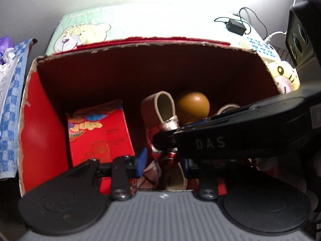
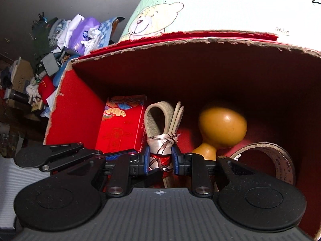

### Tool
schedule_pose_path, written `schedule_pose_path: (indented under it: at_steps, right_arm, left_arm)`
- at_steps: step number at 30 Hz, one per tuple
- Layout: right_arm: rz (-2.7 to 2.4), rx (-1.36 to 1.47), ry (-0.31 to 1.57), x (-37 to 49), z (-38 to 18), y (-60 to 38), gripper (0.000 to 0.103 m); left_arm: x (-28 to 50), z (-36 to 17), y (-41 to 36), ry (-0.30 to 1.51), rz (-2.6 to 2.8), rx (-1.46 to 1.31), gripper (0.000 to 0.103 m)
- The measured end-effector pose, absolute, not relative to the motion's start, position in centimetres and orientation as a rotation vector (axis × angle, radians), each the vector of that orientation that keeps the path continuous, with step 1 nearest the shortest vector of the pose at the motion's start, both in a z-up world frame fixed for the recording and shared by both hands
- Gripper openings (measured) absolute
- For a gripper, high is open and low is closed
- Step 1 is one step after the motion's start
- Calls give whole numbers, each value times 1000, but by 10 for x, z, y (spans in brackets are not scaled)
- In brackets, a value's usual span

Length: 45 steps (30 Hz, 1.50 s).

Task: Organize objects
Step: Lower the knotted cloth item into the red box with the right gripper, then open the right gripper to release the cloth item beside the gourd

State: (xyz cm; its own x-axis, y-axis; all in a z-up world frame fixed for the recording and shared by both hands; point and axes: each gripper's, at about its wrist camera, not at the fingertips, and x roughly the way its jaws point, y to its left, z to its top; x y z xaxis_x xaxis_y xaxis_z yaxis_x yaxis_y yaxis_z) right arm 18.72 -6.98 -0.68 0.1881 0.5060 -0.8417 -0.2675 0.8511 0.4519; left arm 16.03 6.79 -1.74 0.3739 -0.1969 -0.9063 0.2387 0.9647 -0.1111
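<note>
A red cardboard box (image 1: 42, 132) (image 2: 76, 108) stands open before both grippers. Inside it are a red patterned packet (image 1: 100, 136) (image 2: 122, 128), a beige belt bundle tied with a silky scarf (image 1: 160, 110) (image 2: 160, 140), an orange-brown gourd (image 1: 192, 104) (image 2: 220, 128) and a coiled brown belt (image 2: 280, 160). My right gripper (image 2: 160, 159) is shut on the scarf-wrapped bundle. My left gripper (image 1: 164, 164) is down inside the box with its fingers (image 1: 141, 159) apart around the same bundle; the right gripper crosses over it in the left wrist view (image 1: 220, 138).
Behind the box lies a pale quilt with a bear drawing (image 1: 80, 34) (image 2: 156, 20). A black charger with cables (image 1: 234, 26) lies on it at the right. A heap of clutter, with tissue packs and a checked cloth (image 2: 80, 38) (image 1: 12, 92), is left of the box.
</note>
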Motion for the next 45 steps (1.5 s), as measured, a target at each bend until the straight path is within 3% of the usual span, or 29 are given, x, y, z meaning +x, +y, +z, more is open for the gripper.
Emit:
schedule_pose_path:
  at_steps: [16,29,45]
  right_arm:
    - [580,210,1329,204,-20,-65,23]
    - [503,306,1298,201,-18,-81,28]
    - [432,159,1077,168,16,-96,37]
  left_arm:
    - [160,-23,86,1190,-220,17,37]
    - [160,-26,84,1190,-216,11,46]
    - [156,-26,81,1182,-210,43,53]
